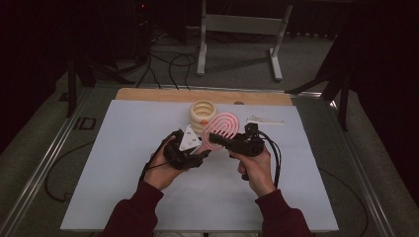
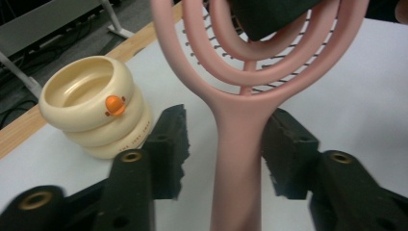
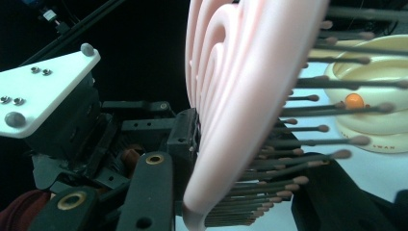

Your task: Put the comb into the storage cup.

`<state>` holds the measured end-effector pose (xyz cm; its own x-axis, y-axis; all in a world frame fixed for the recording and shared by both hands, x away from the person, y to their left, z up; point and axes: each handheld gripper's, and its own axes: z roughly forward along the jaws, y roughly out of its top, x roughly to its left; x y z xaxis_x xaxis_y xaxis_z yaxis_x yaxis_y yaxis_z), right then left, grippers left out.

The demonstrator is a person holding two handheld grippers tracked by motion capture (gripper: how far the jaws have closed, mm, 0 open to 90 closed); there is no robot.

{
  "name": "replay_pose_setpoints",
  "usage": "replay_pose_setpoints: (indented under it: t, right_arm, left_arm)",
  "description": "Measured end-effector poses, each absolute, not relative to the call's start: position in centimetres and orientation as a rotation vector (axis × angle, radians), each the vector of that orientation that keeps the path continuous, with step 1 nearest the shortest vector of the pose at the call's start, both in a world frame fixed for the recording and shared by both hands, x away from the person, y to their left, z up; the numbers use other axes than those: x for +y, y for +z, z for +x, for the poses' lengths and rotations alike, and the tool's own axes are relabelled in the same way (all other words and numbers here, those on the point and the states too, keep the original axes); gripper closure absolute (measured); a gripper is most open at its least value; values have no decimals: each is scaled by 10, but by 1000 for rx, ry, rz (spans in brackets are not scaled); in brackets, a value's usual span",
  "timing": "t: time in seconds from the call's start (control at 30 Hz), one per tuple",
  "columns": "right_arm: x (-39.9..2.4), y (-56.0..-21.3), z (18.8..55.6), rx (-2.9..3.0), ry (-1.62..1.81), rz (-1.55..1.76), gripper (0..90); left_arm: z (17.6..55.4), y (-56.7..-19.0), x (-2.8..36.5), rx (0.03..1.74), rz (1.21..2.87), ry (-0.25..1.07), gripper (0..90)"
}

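Observation:
A pink vented hairbrush (image 1: 223,129) hangs above the white table between my two grippers. My right gripper (image 1: 213,137) is shut on the brush head (image 3: 226,96), with the bristles pointing to the right in the right gripper view. My left gripper (image 1: 201,152) stands open around the handle (image 2: 238,144); a gap shows between each pad and the handle. A cream ringed cup (image 1: 202,114) with an orange bill (image 2: 115,103) sits on the table just behind the brush.
The white table sheet (image 1: 123,173) ends at a wooden strip (image 1: 197,95) on the far side. A small white strip (image 1: 265,120) lies at the right of the cup. A metal stand (image 1: 237,24) and cables are on the floor beyond.

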<state>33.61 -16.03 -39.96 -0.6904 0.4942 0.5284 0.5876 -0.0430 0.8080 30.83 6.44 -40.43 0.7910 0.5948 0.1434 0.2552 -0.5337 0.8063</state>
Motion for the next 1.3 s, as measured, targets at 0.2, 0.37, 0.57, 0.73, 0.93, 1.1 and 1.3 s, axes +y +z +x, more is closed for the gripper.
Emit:
replay_pose_setpoints:
  t: [0.2, 0.37, 0.57, 0.73, 0.93, 1.1, 1.3]
  right_arm:
    - [-159, -401, 337, -2115, -1862, -1204, 636]
    - [-158, -402, 338, -2105, -1862, -1210, 636]
    - [-158, -402, 338, -2103, -1870, -1215, 637]
    - [-158, -402, 339, -2095, -1879, -1222, 637]
    - [-158, -402, 339, -2092, -1880, -1225, 637]
    - [-158, -403, 340, -2094, -1875, -1234, 637]
    - [-158, -402, 340, -2093, -1876, -1243, 637]
  left_arm:
    - [306, -403, 67, 668, 2112, 575, 266]
    - [305, -402, 70, 685, 2099, 587, 145]
    - [305, -403, 73, 703, 2091, 571, 78]
    - [304, -408, 80, 712, 2086, 556, 5]
    - [305, -409, 93, 751, 2045, 548, 0]
    - [303, -411, 107, 786, 2003, 548, 0]
    - [298, -416, 131, 841, 1938, 539, 0]
